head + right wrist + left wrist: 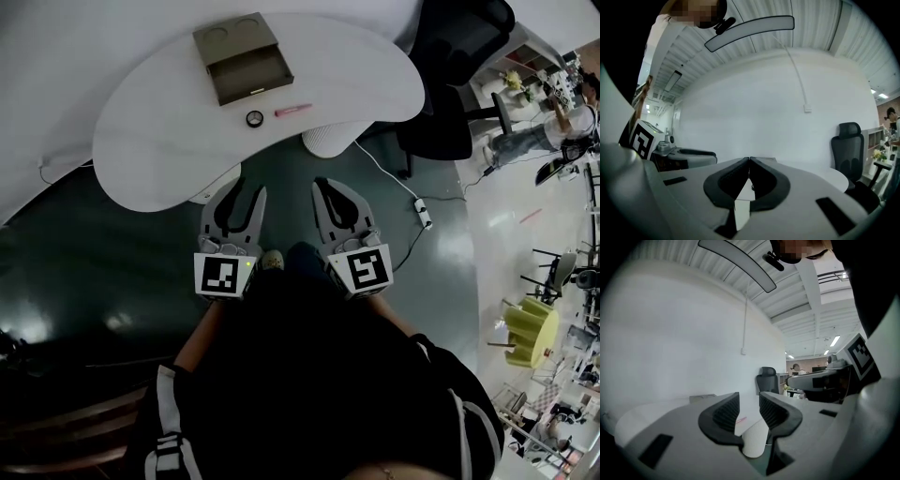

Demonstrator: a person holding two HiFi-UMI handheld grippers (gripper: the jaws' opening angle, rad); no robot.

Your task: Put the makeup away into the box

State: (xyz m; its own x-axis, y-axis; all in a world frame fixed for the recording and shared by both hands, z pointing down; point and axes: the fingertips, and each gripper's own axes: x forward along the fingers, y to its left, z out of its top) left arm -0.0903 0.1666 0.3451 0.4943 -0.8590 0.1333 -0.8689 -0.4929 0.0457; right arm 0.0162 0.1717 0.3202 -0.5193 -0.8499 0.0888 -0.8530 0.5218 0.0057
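Both empty: left gripper [245, 192] parted, right gripper [323, 187] closed; box [242, 58], compact [253, 118], pink stick [292, 110] on table [150, 131] ahead.

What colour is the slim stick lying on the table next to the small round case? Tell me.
Pink. The slim stick shows best in the head view.

Bright, even ceiling light whitens the table [169, 122], the dark floor [112, 258] shows glare, and fisheye edges blacken.

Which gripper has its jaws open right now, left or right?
The left gripper: its jaws stand apart with nothing held between them, while the right gripper has its jaws closed together, tip to tip.
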